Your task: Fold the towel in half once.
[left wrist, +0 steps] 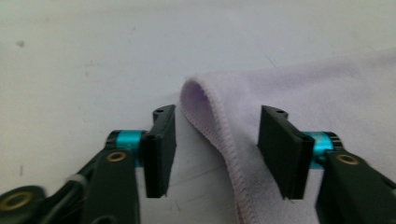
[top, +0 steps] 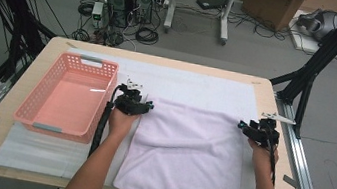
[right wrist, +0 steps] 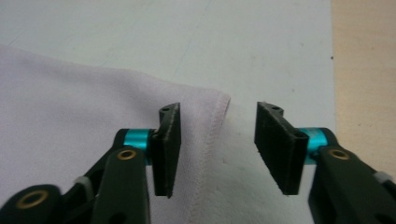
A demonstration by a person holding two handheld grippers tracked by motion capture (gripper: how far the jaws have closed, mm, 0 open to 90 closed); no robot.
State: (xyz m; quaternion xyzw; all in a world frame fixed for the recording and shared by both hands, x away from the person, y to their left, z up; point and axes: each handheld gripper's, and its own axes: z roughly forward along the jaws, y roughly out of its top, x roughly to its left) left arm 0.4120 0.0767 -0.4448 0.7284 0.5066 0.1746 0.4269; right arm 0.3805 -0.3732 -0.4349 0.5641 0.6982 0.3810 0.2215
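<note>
A pale lilac towel (top: 188, 153) lies spread on the white mat, its near edge hanging over the table front. My left gripper (top: 147, 105) sits at the towel's far left corner and is open; the raised hemmed corner (left wrist: 210, 112) stands between its jaws without being pinched. My right gripper (top: 243, 127) is open at the far right corner; the stitched corner (right wrist: 217, 112) lies flat between its jaws, closer to the left one. My left gripper (left wrist: 217, 149) and my right gripper (right wrist: 217, 149) each show a wide gap.
A pink plastic basket (top: 36, 102) stands to the left of the towel with nothing in it. A white mat (top: 198, 84) covers most of the wooden table (top: 268, 89). Black frame legs, computers and cables are on the floor beyond.
</note>
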